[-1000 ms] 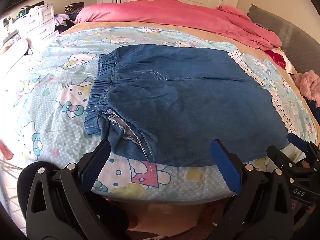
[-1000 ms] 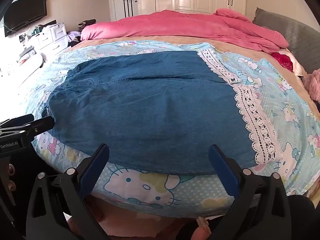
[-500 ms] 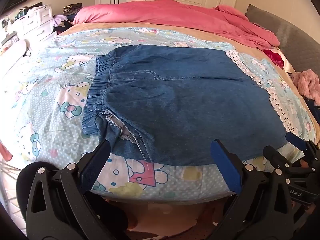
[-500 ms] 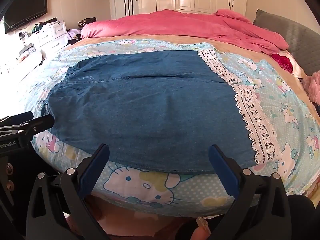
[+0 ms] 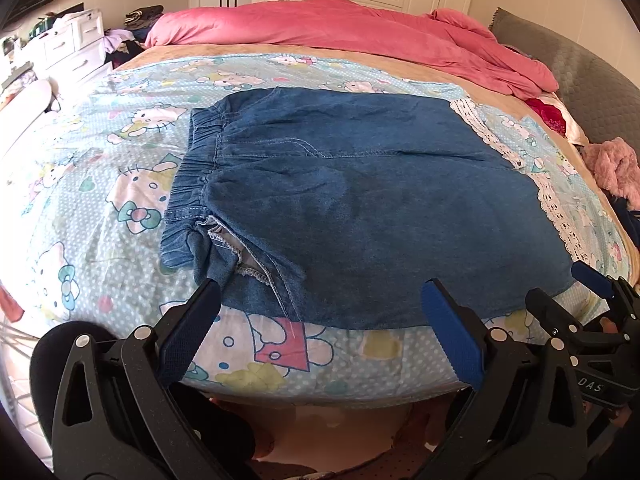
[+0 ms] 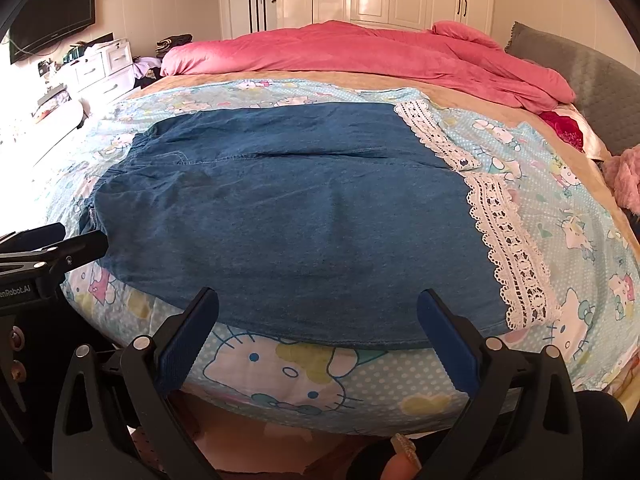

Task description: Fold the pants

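Note:
Blue denim pants with white lace hems lie flat across the cartoon-print sheet, elastic waistband to the left, legs running right. My left gripper hovers open at the near bed edge, just short of the pants' crotch end. My right gripper is open too, at the near edge below the nearer leg. Each gripper shows in the other's view: the right gripper at the far right, the left gripper at the far left. Neither holds cloth.
A pink duvet is heaped along the far side of the bed. A grey headboard and a pink fuzzy item sit at right. White drawers and a wall TV are at left. A fingertip shows below.
Both views have shifted slightly; the pants sit a little lower and nearer in frame. Both grippers stay open and the cloth has not moved.

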Demonstrator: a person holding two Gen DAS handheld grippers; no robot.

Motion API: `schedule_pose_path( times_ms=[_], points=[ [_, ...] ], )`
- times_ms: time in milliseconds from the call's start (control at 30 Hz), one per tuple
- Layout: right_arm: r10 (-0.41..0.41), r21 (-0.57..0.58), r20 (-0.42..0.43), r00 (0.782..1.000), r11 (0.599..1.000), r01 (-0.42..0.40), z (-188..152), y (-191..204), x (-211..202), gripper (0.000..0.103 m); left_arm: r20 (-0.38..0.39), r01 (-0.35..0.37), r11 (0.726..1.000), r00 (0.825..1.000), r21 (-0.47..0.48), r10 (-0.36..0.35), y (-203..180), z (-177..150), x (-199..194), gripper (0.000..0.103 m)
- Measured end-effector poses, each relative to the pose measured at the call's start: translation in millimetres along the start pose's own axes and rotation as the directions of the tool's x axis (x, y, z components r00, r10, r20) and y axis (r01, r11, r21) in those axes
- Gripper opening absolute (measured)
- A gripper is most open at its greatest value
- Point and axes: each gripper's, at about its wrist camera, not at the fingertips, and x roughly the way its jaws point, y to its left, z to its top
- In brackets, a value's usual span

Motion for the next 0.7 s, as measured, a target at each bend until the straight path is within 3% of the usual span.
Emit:
schedule_pose_path(
  times_ms=[700],
  points=[
    [-0.001, -0.006, -0.004, 1.000, 1.000, 0.001, -0.9, 0.8, 1.7, 0.099, 0.004, -0.002, 1.000, 1.000, 0.005, 0.002, -2.1, -0.9, 0.0, 0.094]
  ],
)
